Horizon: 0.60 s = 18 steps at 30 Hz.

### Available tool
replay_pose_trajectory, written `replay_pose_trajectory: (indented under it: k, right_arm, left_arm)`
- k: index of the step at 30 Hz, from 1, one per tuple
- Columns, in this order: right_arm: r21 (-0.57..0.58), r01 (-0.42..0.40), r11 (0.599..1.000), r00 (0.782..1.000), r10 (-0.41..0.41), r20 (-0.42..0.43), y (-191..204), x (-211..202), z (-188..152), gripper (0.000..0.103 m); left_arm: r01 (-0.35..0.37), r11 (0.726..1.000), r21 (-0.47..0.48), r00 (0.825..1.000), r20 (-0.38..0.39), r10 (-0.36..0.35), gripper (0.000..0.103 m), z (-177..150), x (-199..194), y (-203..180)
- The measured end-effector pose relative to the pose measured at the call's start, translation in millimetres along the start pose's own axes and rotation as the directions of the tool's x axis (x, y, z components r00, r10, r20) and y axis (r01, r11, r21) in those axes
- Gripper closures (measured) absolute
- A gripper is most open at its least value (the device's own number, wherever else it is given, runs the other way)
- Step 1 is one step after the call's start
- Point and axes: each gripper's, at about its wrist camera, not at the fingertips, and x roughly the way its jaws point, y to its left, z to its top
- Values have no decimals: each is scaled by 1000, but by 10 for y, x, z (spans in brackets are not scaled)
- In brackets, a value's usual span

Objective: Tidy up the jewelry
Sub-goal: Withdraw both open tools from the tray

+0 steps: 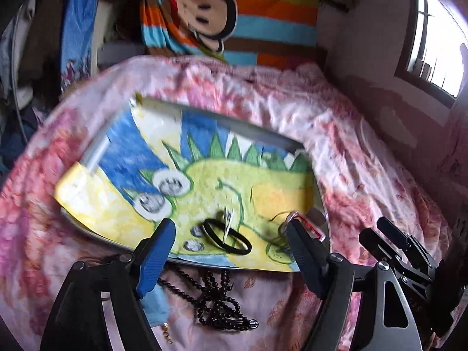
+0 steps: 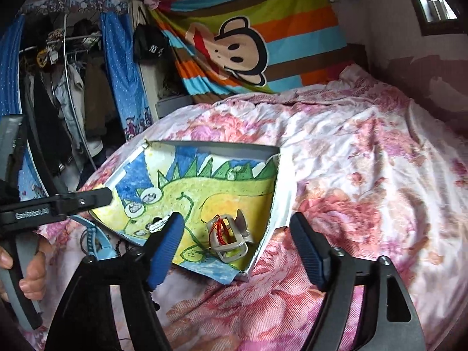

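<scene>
Floral bed (image 2: 365, 152): one tray (image 2: 228, 146), two black bands (image 1: 226, 235), one clip (image 2: 229, 238).

The left gripper (image 1: 231, 234) stands with its blue-padded fingers (image 1: 155, 257) spread wide and empty over the near edge of a shallow tray (image 1: 234, 128) lined with a dinosaur drawing (image 1: 204, 175), resting on a pink floral bedspread (image 1: 365, 161). Two black hair ties (image 1: 226, 235) and a small silvery piece (image 1: 227, 219) lie on the drawing. A black bead string (image 1: 216, 301) lies on the bedspread just before the tray.
</scene>
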Motion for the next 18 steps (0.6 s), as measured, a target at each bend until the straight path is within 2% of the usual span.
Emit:
replay_pose_trajectory:
  k: [2,4,6,11,18]
  right_arm:
    - [5,2,1000,1000,-3,11,13,-104,11,18]
    - [14,-1,1000,1000,1,32,37,-232,28,10]
    - [15,-8,1000,998,7,58,85,-369,50,7]
    - [-28,-8,1000,992,11,126,268,-688,49,1]
    - [-76,-20,997,978,36,206,526,-1120,26,1]
  left_arm:
    - [-23,999,24,999,36,22,18,14,-172,-33]
    - [-58,997,44,994,99,54,4,10,-390,-56]
    - [-85,995,57,984,159,75,1,6,-579,-70]
    - [-134,989,69,959,260,112,0,-32,-1011,-56]
    - [-167,983,76,935,328,134,0,-150,-1450,4]
